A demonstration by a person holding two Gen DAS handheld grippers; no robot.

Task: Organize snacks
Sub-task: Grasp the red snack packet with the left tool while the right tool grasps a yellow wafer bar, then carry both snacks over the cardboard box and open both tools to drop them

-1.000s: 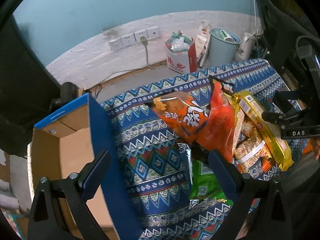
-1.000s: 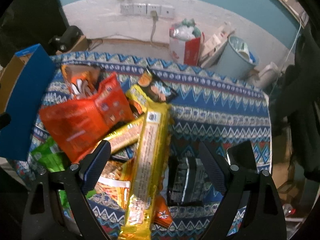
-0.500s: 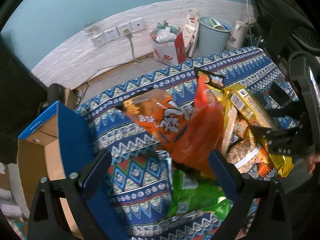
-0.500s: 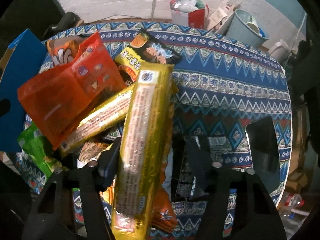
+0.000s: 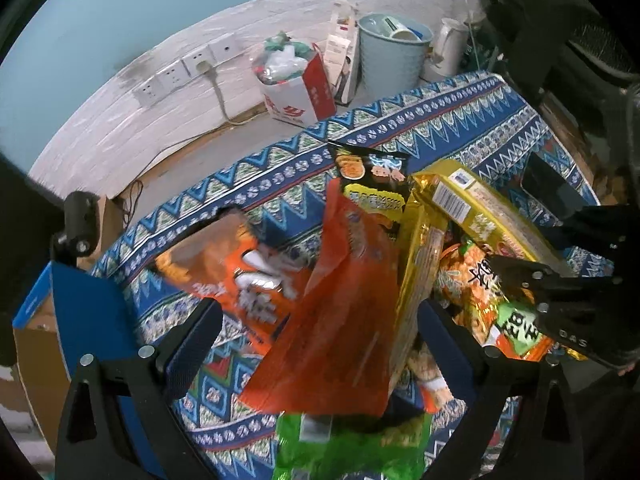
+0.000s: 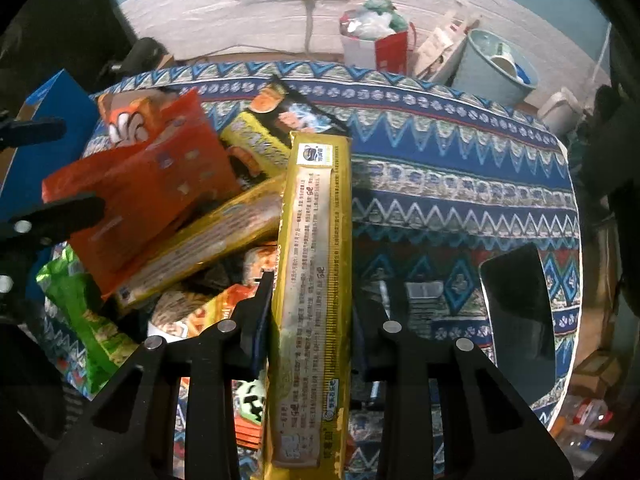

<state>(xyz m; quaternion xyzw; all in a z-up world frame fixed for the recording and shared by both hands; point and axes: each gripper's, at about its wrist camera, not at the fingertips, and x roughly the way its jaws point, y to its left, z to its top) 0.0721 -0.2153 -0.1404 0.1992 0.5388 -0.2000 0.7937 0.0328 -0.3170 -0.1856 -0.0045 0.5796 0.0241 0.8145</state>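
Note:
A heap of snack packs lies on the patterned tablecloth [image 6: 460, 168]. My right gripper [image 6: 312, 292] is closing its jaws on a long yellow packet [image 6: 316, 260], and its pads press both long sides. From the left wrist view that same yellow packet [image 5: 492, 216] sits beside the right gripper [image 5: 560, 300]. My left gripper [image 5: 316, 320] stands open above a red-orange bag [image 5: 340, 320], without touching it. An orange chips bag [image 5: 240, 276], a green bag [image 5: 352, 448], a second gold packet [image 5: 420, 264] and a black-and-yellow packet [image 5: 372, 176] surround it.
An open blue cardboard box [image 5: 88, 320] stands at the table's left edge. A black phone [image 6: 520, 312] lies on the cloth at the right. Beyond the table, on the floor, are a pale bin [image 5: 394, 52], a red-and-white bag [image 5: 296, 88] and a kettle [image 5: 450, 48].
My right gripper went from wide open to closed around the long yellow packet while sinking a little. My left gripper moved right from beside the box to over the red-orange bag.

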